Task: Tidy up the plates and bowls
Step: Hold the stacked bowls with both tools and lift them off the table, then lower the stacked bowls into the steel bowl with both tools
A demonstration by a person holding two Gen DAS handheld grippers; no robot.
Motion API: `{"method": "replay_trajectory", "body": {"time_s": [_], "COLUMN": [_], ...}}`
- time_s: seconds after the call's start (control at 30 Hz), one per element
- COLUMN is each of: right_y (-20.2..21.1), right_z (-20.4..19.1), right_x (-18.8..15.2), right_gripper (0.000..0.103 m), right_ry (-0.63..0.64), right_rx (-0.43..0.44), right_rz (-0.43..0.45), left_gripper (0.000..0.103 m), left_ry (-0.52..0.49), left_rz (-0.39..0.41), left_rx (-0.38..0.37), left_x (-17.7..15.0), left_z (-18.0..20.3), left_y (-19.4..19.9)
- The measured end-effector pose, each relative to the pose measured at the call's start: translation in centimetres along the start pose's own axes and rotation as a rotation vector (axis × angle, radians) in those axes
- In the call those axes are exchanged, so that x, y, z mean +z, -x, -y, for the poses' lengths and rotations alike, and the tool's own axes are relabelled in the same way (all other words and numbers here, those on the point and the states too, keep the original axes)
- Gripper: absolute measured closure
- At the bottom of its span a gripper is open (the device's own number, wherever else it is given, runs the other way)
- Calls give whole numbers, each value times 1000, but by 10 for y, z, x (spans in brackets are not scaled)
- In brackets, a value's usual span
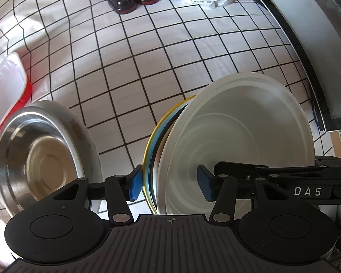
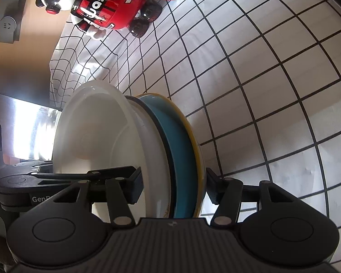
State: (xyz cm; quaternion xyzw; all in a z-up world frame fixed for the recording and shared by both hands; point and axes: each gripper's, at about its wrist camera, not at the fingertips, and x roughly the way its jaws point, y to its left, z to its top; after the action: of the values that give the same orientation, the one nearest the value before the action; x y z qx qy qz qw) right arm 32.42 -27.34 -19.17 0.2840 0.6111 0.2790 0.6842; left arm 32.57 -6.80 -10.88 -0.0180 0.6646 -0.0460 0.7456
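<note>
Four stacked dishes (image 2: 134, 141), one steel bowl (image 1: 41, 150).

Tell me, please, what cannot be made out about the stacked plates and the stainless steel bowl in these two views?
- Plate stack, both wrist views: its lower edge is hidden behind each hand-held gripper's body, so what it rests on is unseen.
- Plates between the white plate and teal plate: only rims show, so the count is unclear.
- Stainless steel bowl, left wrist view: near rim hidden by the gripper's body; absent from the right wrist view.
</note>
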Motion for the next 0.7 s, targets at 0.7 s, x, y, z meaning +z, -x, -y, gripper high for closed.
{"method": "replay_trajectory", "body": {"time_s": [0.7], "right_y": [-58], "right_z": [-196], "right_x": [18], "right_gripper": [45], "right_ry": [381], "right_rx": [-93], "right_rz": [-114], "left_gripper": [50], "left_ry": [274], "left_rz": [239], "left_rx": [-55], "left_x": [-60], "left_z": [-154], "left_y": [86]}}
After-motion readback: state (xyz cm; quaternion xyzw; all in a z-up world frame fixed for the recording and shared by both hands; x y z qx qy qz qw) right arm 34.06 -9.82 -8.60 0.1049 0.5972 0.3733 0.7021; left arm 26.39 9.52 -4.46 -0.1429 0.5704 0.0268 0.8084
